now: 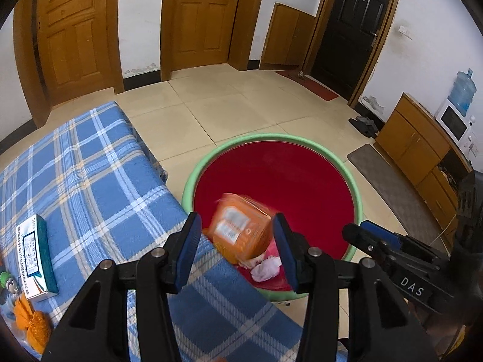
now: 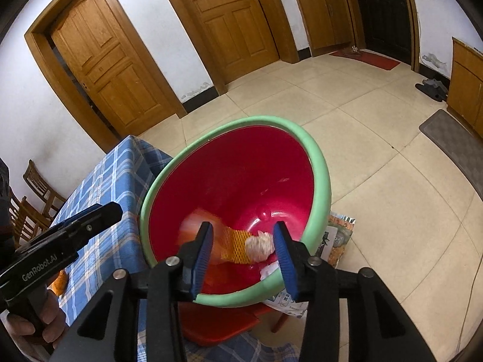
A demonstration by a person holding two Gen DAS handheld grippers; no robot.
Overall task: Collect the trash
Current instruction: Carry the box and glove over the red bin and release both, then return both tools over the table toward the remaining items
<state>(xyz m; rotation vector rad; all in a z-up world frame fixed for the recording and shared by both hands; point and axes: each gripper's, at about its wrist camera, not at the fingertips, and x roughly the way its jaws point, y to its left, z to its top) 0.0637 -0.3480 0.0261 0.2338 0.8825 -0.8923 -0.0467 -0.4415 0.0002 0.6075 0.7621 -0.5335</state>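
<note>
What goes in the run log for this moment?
left tool: open | right tool: open | orange packet: blurred, over basin | basin: holds orange foam net, tissue

Right gripper (image 2: 243,241) open above red basin (image 2: 241,166) with green rim; orange foam net (image 2: 237,246) and crumpled tissue (image 2: 259,246) inside; left gripper (image 2: 99,214) beside, over checked cloth (image 2: 120,175).

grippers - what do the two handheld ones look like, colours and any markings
Both are black, angular two-finger tools with blue ribbed pads and silver pivot bolts. The left gripper bears white "GenRobot.AI" lettering on its body; the right gripper carries a white "DAS" label.
</note>
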